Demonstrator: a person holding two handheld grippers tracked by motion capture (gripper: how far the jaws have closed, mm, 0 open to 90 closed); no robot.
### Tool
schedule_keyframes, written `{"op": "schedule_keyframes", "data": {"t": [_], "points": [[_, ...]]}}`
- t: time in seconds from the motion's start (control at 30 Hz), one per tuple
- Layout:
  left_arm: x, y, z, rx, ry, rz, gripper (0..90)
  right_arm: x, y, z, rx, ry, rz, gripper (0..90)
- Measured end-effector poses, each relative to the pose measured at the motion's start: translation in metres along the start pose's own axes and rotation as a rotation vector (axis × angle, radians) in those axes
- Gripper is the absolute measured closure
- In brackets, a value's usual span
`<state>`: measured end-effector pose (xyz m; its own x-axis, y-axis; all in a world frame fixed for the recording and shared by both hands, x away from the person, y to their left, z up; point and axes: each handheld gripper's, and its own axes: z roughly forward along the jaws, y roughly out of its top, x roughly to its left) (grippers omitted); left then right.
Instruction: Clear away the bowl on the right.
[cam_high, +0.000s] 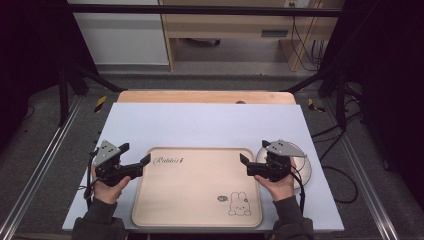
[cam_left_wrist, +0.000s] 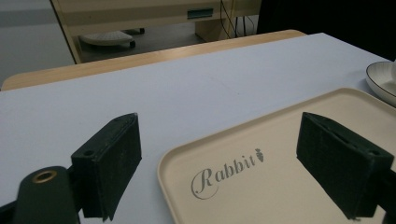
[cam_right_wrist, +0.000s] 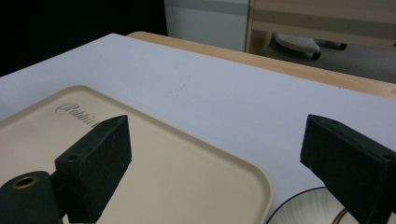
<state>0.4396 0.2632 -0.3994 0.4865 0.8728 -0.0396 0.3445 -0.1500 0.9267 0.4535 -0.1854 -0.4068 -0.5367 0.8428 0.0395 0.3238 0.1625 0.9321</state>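
A beige tray (cam_high: 197, 192) printed with "Rabbit" and a small bunny drawing lies empty on the white tabletop. My left gripper (cam_high: 135, 153) is open at the tray's near-left corner, held in a hand. In the left gripper view its jaws stand wide apart (cam_left_wrist: 219, 126) astride the tray's corner (cam_left_wrist: 280, 186). My right gripper (cam_high: 253, 151) is open at the tray's right edge, over a white plate (cam_high: 306, 170). The right gripper view shows its jaws (cam_right_wrist: 217, 126) spread, one over the tray (cam_right_wrist: 187, 163), the other over the plate (cam_right_wrist: 303, 210). Nothing is held.
The white board (cam_high: 210, 125) lies on a wooden table (cam_high: 205, 96) with bare room behind the tray. Black frame posts (cam_high: 63, 95) flank the table. Shelving and cables (cam_high: 305, 45) stand beyond it. The plate's rim (cam_left_wrist: 380, 79) shows right of the tray.
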Motion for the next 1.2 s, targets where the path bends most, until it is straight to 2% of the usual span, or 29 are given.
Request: {"op": "schedule_keyframes", "data": {"t": [0.63, 1.2], "points": [[0.000, -0.002, 0.002, 0.011, 0.004, 0.004, 13.7, -0.003, -0.002, -0.002, 0.009, -0.011, 0.009, 10.1], [0.002, -0.004, 0.004, 0.022, 0.009, 0.003, 13.9, -0.012, 0.003, -0.012, 0.004, -0.065, 0.028, 11.4]]}}
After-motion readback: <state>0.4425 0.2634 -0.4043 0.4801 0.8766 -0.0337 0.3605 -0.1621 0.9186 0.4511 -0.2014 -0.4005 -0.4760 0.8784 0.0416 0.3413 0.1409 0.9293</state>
